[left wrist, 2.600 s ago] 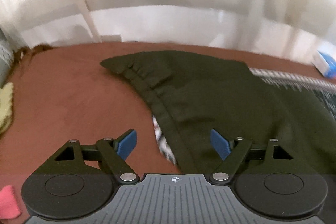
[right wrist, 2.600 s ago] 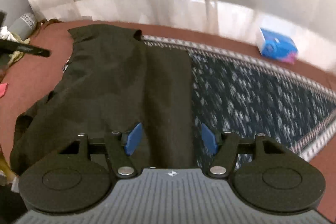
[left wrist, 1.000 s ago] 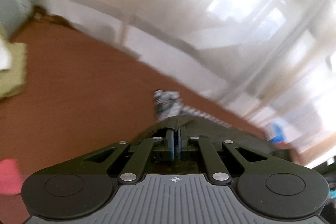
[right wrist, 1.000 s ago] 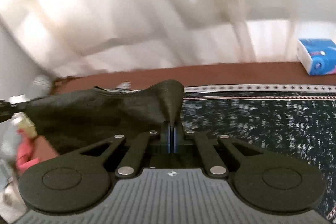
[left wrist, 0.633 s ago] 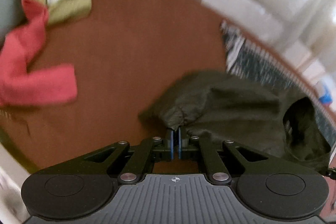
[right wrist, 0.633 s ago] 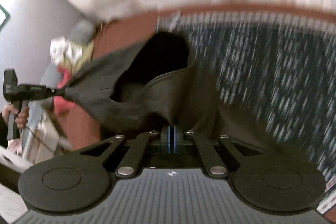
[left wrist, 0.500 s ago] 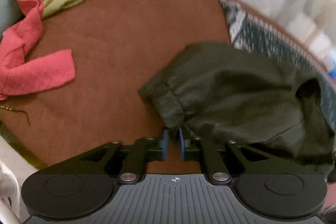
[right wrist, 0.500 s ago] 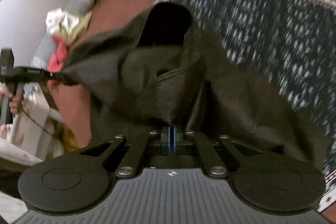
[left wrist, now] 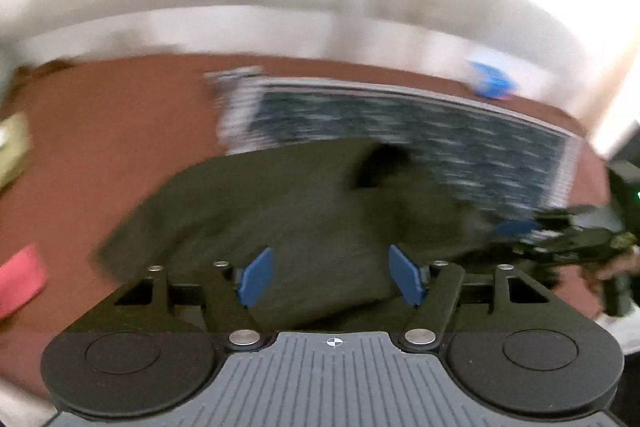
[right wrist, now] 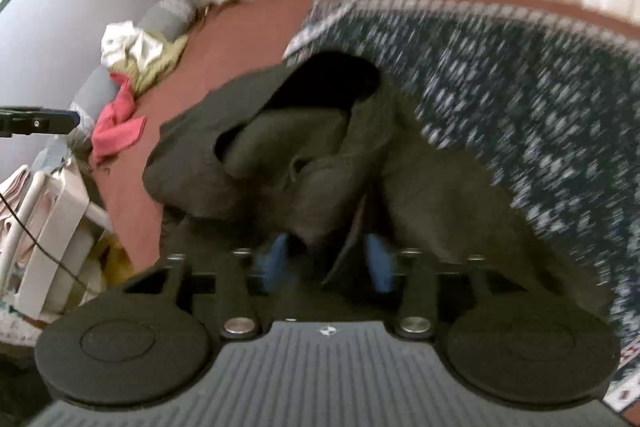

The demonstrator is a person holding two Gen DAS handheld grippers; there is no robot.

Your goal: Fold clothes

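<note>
A dark olive garment (left wrist: 300, 211) lies crumpled, partly on the brown surface and partly on the patterned blanket. My left gripper (left wrist: 330, 275) hangs open just above its near edge, with nothing between the blue pads. In the right wrist view the garment (right wrist: 320, 155) is bunched, with a dark opening facing up. My right gripper (right wrist: 326, 261) is open, and a fold of the cloth lies loose between its pads. The right gripper (left wrist: 520, 231) also shows at the right of the left wrist view, held by a hand. Both views are motion-blurred.
A dark blue and white patterned blanket (right wrist: 520, 87) covers the right part of the brown surface (left wrist: 100, 147). A red cloth (right wrist: 116, 127) and a white-and-green clothes pile (right wrist: 136, 55) lie at the left. A blue box (left wrist: 492, 81) sits by the curtains. A white rack (right wrist: 48, 219) stands left.
Both grippers closed on the flat garment, lifted it and brought it down bunched. The left gripper began opening half a second ago; now both are open and the garment is released.
</note>
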